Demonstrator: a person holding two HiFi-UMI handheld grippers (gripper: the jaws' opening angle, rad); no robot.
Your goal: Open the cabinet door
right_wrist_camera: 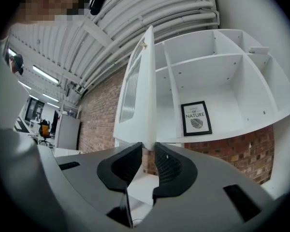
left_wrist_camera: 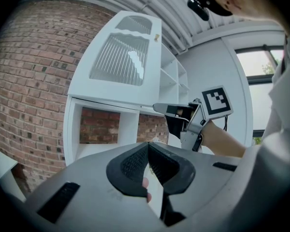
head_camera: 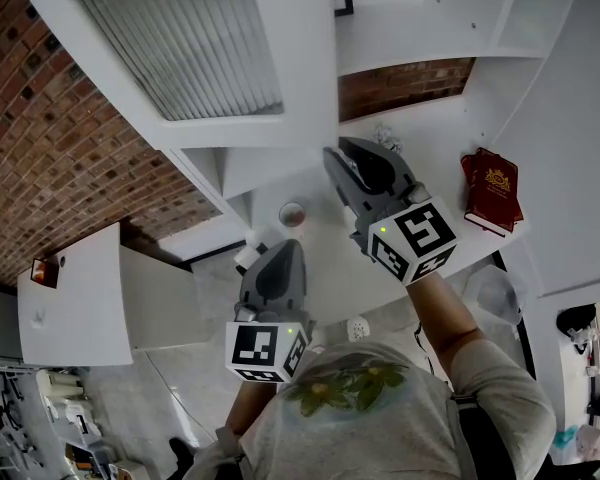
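Currently the white cabinet door (head_camera: 298, 58) stands swung wide open, well clear of the cabinet shelves (head_camera: 420, 28). The right gripper (head_camera: 332, 156) grasps the door's free edge at its lower corner, one jaw on each face of the panel. The left gripper (head_camera: 283, 248) is held lower, near the person's body, with its jaws clenched together on nothing. A red book (head_camera: 492, 190) lies on the counter at right

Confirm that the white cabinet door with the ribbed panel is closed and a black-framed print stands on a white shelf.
Not quite. The white cabinet door with the ribbed panel is swung open, not closed; the right gripper view shows it nearly edge-on, with the compartments behind it exposed. The black-framed print does stand on a white shelf.
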